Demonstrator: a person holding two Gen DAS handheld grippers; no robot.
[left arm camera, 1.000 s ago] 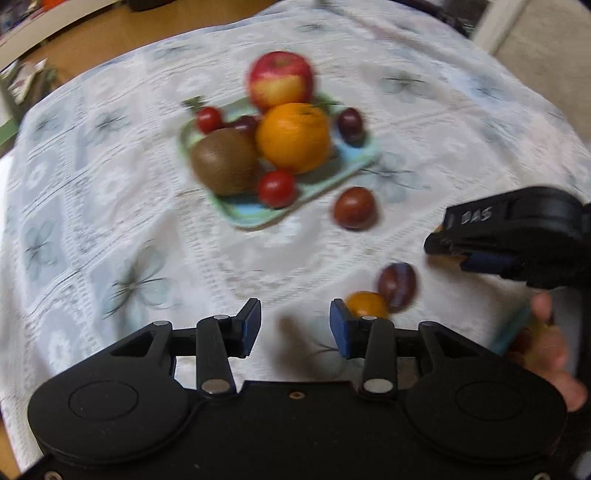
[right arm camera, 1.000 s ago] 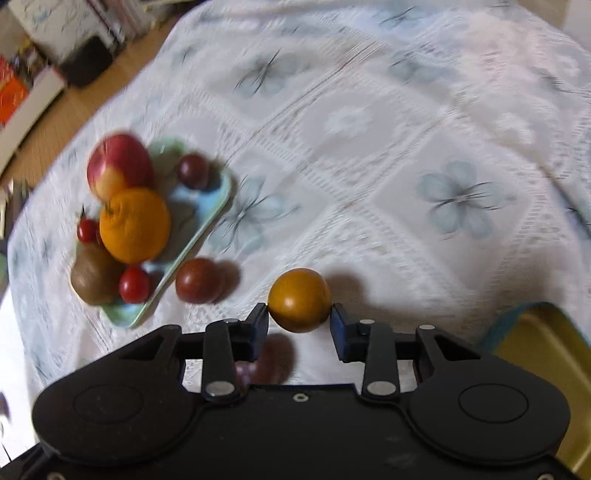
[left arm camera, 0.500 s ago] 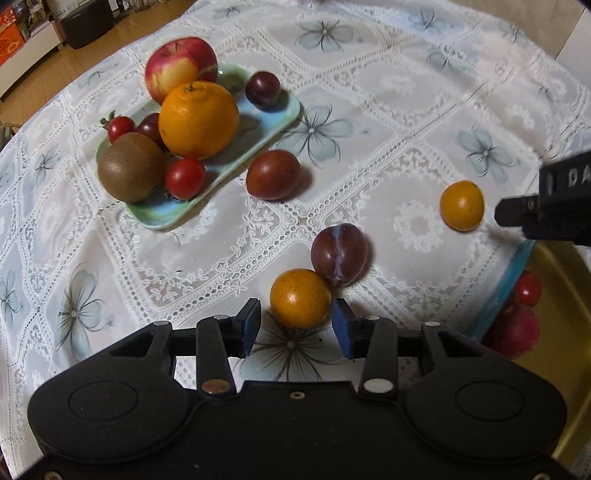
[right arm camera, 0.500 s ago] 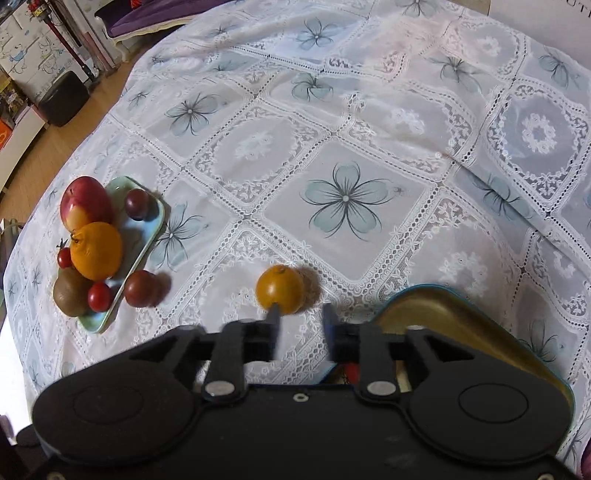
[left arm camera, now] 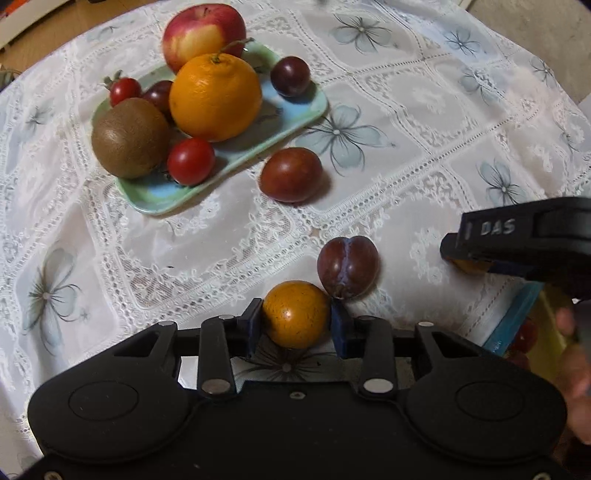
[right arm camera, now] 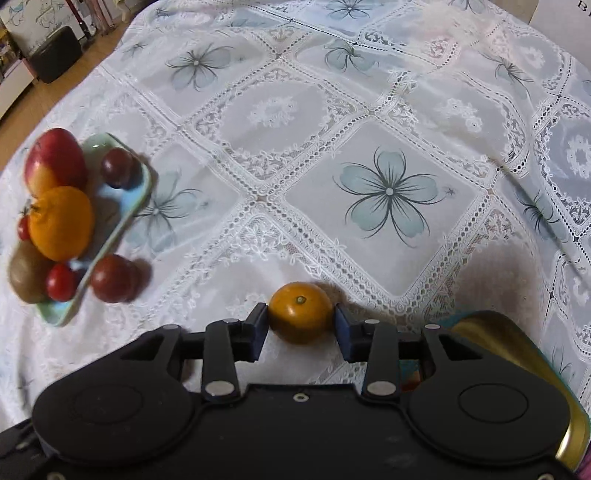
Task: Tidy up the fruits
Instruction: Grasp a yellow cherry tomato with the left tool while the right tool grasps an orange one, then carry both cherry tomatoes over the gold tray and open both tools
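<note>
- While both hand-held grippers are working low over the lace-covered tabletop [right arm camera: 388, 110], each one is framing its own small orange fruit.
- Left hand-held gripper [left arm camera: 296, 326] is sitting around a small orange tomato [left arm camera: 296, 317]; both blue pads are touching its sides, so it is reading as clamped on it.
- A purple plum [left arm camera: 348, 271] is lying just beyond that tomato, touching it at the right pad.
- A dark red tomato [left arm camera: 291, 174] is resting on the cloth just beside the near edge of the green tray [left arm camera: 295, 114].
- That tray is carrying an apple [left arm camera: 203, 35], a big orange [left arm camera: 215, 96], a kiwi [left arm camera: 129, 137], a red cherry tomato [left arm camera: 190, 161], a second small red one [left arm camera: 125, 90] and a dark plum [left arm camera: 290, 75]; another dark fruit is sitting half hidden behind the orange.
- Right hand-held gripper [right arm camera: 301, 325] is bracketing a second orange tomato [right arm camera: 301, 312]; the left pad is touching it, the right pad is looking just clear, so the jaws are standing apart, not pinching.
- This tomato is lying on the cloth, near the rim of a yellow tray with a blue edge [right arm camera: 491, 325].
- In the left wrist view the right tool is showing at the right edge over that yellow tray [left arm camera: 517, 321], with red fruit lying in it and a hand [left arm camera: 576, 373] behind.
</note>
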